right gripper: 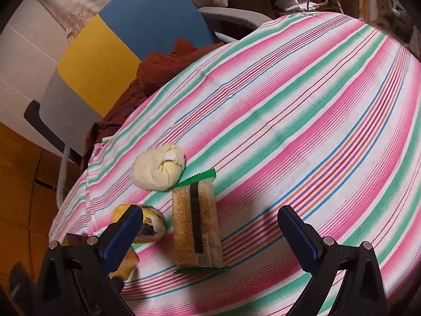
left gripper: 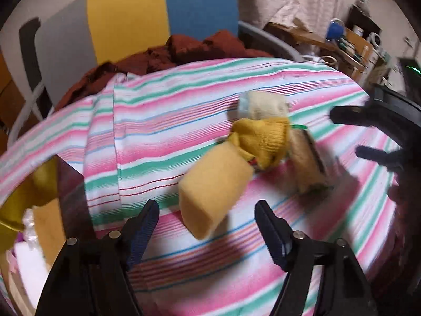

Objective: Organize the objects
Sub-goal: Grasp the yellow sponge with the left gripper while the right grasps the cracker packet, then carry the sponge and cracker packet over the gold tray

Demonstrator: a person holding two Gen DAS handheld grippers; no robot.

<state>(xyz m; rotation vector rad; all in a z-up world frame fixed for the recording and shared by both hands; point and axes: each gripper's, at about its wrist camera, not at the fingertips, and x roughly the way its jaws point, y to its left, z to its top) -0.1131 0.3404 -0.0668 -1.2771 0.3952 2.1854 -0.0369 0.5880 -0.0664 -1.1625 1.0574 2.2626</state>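
Both grippers gape wide, holding nothing: left gripper (left gripper: 206,212) hovers behind the yellow sponge (left gripper: 213,187), and right gripper (right gripper: 208,220) looks over the wrapped snack bar (right gripper: 196,226), with the cream sock ball (right gripper: 158,167) at 11 o'clock on the striped cloth (right gripper: 302,121).

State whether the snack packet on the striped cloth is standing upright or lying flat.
Lying flat: the snack packet rests lengthwise on the striped cloth, its barcode facing up.

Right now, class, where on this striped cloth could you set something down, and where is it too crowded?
Free: the wide stretch of the pink-and-green striped tablecloth to the right of the clear-wrapped brown snack packet, out to the far edge. Crowded: the near-left corner, where the cream rolled sock ball, the mustard-yellow sock bundle and the tan foam block cluster around the packet.
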